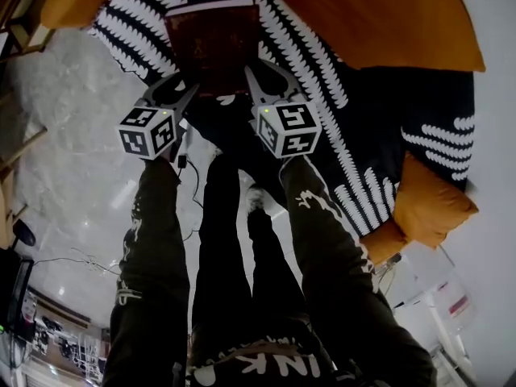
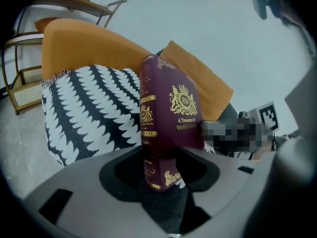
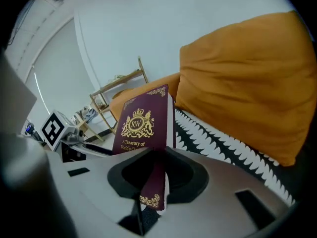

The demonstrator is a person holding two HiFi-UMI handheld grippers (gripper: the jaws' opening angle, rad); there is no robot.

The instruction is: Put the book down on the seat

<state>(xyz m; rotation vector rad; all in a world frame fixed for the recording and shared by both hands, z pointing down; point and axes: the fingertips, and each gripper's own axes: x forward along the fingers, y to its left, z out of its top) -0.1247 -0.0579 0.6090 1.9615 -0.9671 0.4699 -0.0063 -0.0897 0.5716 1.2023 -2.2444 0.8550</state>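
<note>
Fern-print seat (image 1: 310, 63), maroon book (image 1: 211, 43), "A Treasury of World's…"

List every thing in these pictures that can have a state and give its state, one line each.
book: closed, gripped from both sides by the two grippers.
left gripper: jaws shut on the book's lower end.
right gripper: jaws shut on the book's lower end.
patterned throw: spread over the seat.

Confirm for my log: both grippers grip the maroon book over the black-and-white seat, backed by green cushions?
No: the cushions are orange, as the right gripper view shows. The left gripper and right gripper do grip the book over the seat.
</note>
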